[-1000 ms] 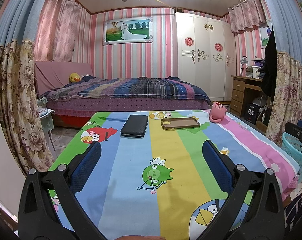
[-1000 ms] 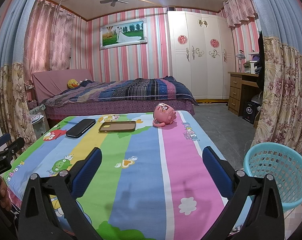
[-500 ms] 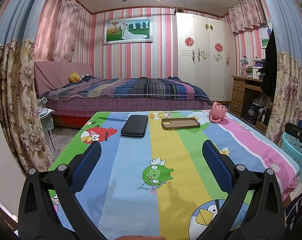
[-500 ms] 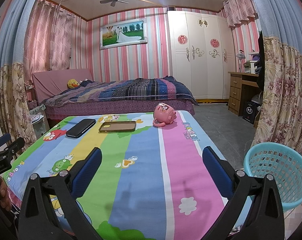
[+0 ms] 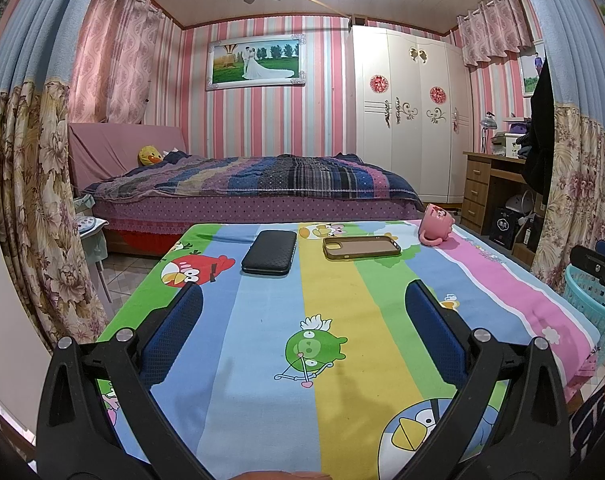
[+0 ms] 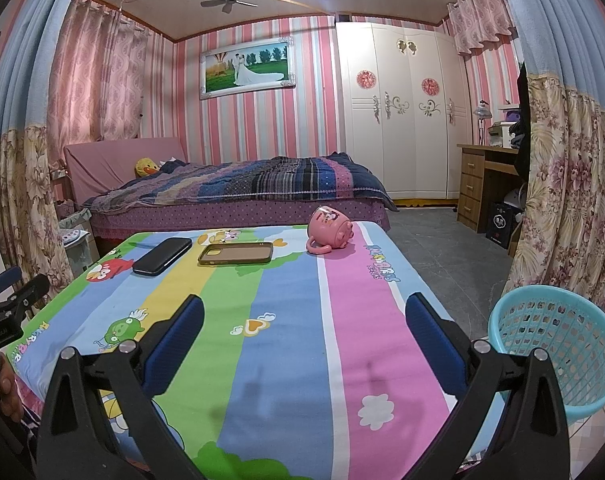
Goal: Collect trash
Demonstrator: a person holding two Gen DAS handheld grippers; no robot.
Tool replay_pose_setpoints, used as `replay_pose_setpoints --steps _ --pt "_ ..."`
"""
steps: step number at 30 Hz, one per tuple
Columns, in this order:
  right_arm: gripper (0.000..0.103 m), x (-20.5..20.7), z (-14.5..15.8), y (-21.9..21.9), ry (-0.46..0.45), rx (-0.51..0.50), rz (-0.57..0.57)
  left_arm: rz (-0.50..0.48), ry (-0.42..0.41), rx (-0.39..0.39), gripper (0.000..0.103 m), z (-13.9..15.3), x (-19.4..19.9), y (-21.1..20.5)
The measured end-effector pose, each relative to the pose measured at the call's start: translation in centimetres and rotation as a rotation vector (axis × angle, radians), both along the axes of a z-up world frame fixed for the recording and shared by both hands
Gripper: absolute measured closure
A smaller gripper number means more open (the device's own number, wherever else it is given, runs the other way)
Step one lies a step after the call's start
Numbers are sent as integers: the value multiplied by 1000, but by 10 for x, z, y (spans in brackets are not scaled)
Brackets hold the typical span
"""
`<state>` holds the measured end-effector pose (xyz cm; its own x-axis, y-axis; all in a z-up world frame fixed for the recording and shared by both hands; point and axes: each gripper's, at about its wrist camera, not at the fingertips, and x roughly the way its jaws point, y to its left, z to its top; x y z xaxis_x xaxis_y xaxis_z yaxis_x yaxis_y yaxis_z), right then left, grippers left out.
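So far nothing collected — your left gripper (image 5: 302,312) and right gripper (image 6: 304,314) both spread wide, empty; turquoise plastic lattice basket (image 6: 558,344) empty — tipped pink ceramic mug (image 6: 329,230) untouched.

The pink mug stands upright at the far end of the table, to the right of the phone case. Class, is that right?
Not quite. The pink mug lies tipped on its side, handle resting on the cloth, as the right wrist view shows. It is at the far end of the table, right of the phone case.
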<state>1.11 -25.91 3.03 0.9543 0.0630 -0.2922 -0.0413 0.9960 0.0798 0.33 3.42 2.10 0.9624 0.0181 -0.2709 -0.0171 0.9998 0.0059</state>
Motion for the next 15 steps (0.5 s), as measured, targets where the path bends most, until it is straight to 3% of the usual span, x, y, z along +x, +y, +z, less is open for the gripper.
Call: replay_pose_setpoints --steps 15 --pt "5 -1 0 0 0 -3 1 -1 0 -1 5 0 0 0"
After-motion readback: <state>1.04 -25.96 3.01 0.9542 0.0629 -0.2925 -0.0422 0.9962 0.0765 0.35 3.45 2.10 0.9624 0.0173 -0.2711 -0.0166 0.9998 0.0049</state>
